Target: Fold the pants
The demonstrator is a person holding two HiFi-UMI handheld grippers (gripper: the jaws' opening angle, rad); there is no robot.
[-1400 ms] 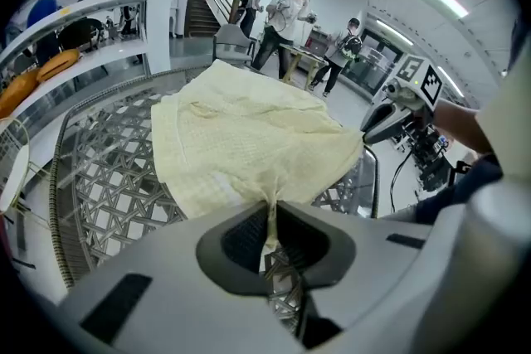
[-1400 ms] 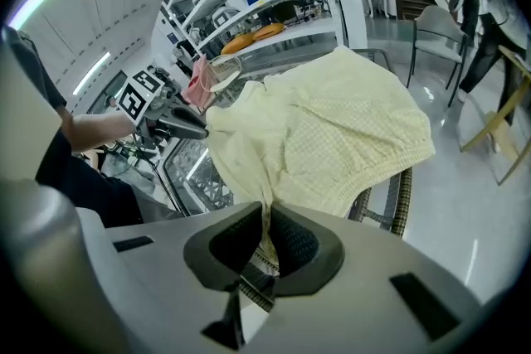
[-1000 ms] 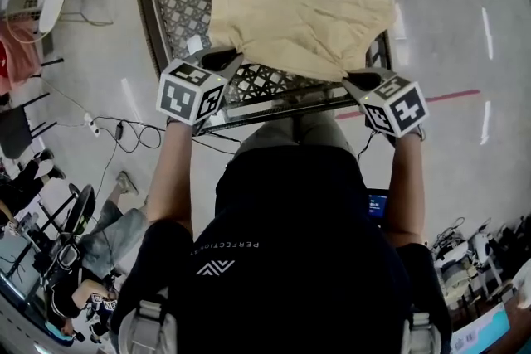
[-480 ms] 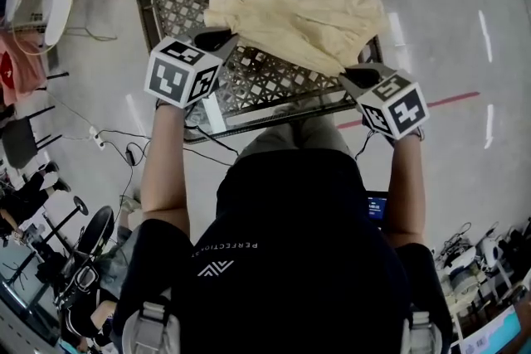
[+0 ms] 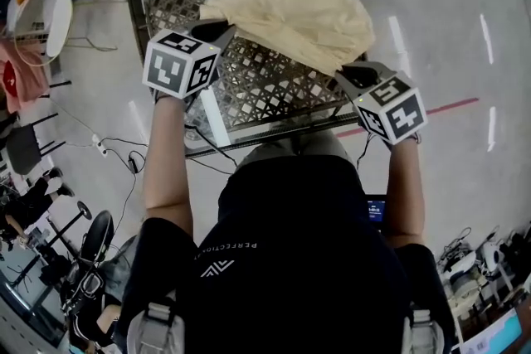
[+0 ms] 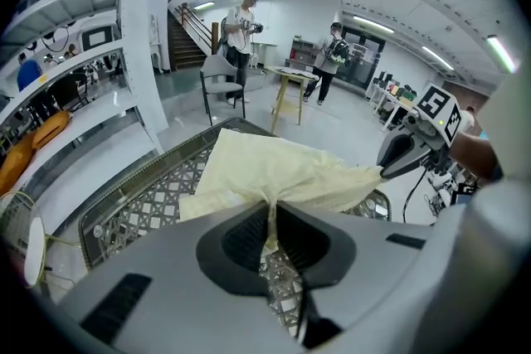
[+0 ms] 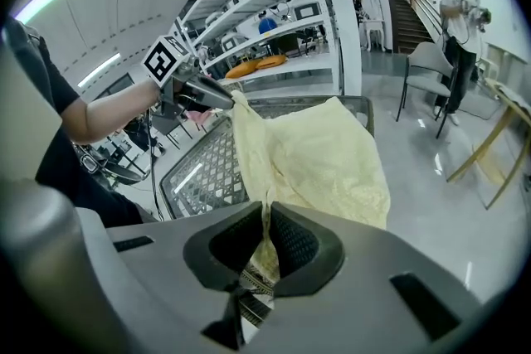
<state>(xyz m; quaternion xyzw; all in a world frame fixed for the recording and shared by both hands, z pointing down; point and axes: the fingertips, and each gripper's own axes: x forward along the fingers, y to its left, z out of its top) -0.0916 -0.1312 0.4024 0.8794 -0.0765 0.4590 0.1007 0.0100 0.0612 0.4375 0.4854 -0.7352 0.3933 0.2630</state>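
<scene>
Left gripper [image 5: 212,31] and right gripper [image 5: 352,75] both pinch the cream pants [image 5: 292,6] tight. The held near edge runs left-right, and the rest drapes away over the far right of the lattice table [image 5: 253,91].

I'm pinching the pale yellow pants [image 7: 323,162] in my right gripper's [image 7: 267,215] closed jaws; the cloth is stretching up to my left gripper [image 7: 228,101], hanging over the lattice-top table [image 7: 199,170].
</scene>
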